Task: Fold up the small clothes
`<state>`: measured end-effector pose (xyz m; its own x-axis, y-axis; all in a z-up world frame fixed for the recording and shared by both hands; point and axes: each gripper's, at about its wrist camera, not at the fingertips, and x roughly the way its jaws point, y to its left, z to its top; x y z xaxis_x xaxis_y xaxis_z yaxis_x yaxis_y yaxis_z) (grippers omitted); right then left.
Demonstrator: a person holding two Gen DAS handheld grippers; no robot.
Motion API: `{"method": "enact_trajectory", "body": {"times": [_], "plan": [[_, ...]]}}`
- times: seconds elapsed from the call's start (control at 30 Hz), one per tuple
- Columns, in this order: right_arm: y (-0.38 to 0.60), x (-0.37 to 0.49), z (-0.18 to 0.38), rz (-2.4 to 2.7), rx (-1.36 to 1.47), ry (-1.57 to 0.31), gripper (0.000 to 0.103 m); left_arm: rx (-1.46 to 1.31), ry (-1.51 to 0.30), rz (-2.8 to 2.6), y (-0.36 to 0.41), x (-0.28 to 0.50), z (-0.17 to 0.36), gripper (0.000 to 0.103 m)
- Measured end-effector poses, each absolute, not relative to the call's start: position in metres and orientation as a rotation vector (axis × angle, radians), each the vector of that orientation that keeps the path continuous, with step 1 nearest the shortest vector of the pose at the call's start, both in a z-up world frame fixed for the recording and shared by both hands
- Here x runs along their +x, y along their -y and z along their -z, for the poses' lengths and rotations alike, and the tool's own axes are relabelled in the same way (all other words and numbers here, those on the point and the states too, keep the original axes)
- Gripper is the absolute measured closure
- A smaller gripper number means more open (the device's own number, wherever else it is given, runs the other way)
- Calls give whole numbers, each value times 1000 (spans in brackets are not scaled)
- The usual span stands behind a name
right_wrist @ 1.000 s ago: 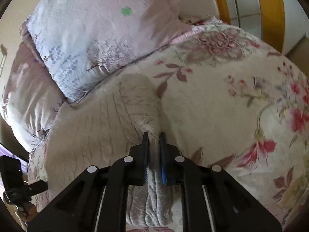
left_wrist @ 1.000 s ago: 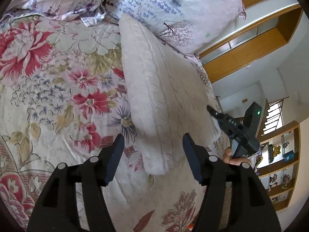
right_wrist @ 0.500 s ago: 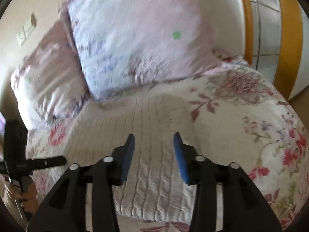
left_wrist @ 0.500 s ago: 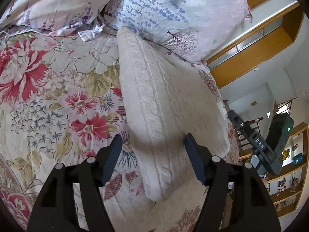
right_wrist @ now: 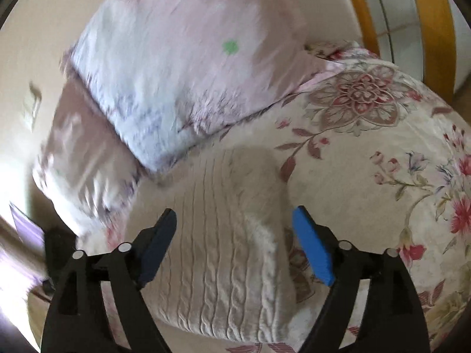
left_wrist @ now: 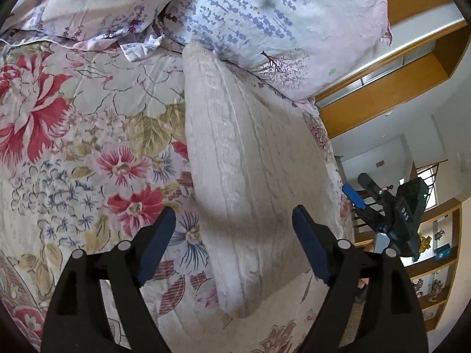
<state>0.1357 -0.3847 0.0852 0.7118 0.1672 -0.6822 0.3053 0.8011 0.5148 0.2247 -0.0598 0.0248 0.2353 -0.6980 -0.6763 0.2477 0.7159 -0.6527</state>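
The cream cable-knit sweater [left_wrist: 244, 176] lies folded lengthwise on the floral bed quilt [left_wrist: 73, 147], near the pillows. Left tool [left_wrist: 234, 247] and right tool [right_wrist: 235, 244] have just been opening, gripping nothing. A crosswise fold probably remains.

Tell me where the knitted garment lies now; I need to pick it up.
The knitted garment lies on the floral bedspread, its far end against the pillow, ahead of both open tongs.

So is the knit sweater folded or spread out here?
Folded: the sweater lies as a compact, thick-edged rectangle on the bedspread, no sleeves showing.
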Motion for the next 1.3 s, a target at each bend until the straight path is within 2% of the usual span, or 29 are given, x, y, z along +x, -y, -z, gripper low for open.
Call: {"method": "enact_trajectory", "body": {"times": [0.47, 0.83, 0.97, 1.03, 1.07, 1.13, 1.2, 1.23, 1.3], "plan": [[408, 183, -33, -9, 847, -1017, 16, -482, -1204, 689, 67, 254, -16, 20], [401, 192, -29, -78, 793, -1030, 17, -496, -1203, 716, 82, 268, -9, 21], [391, 194, -25, -124, 762, -1046, 31, -504, -1204, 731, 91, 272, -8, 24], [386, 196, -26, -130, 724, -1051, 33, -508, -1203, 729, 95, 273, -8, 24], [384, 196, -25, -135, 708, -1058, 39, -508, -1202, 727, 96, 273, -8, 25], [385, 196, -23, -150, 722, -1056, 48, -506, -1200, 715, 98, 274, -7, 31], [387, 194, -19, -176, 762, -1033, 65, -518, -1198, 710, 100, 276, -6, 42], [388, 192, -19, -188, 777, -1019, 68, -526, -1193, 711, 101, 276, -5, 44], [388, 188, -22, -198, 806, -991, 72, -531, -1174, 716, 99, 273, -7, 57]]}}
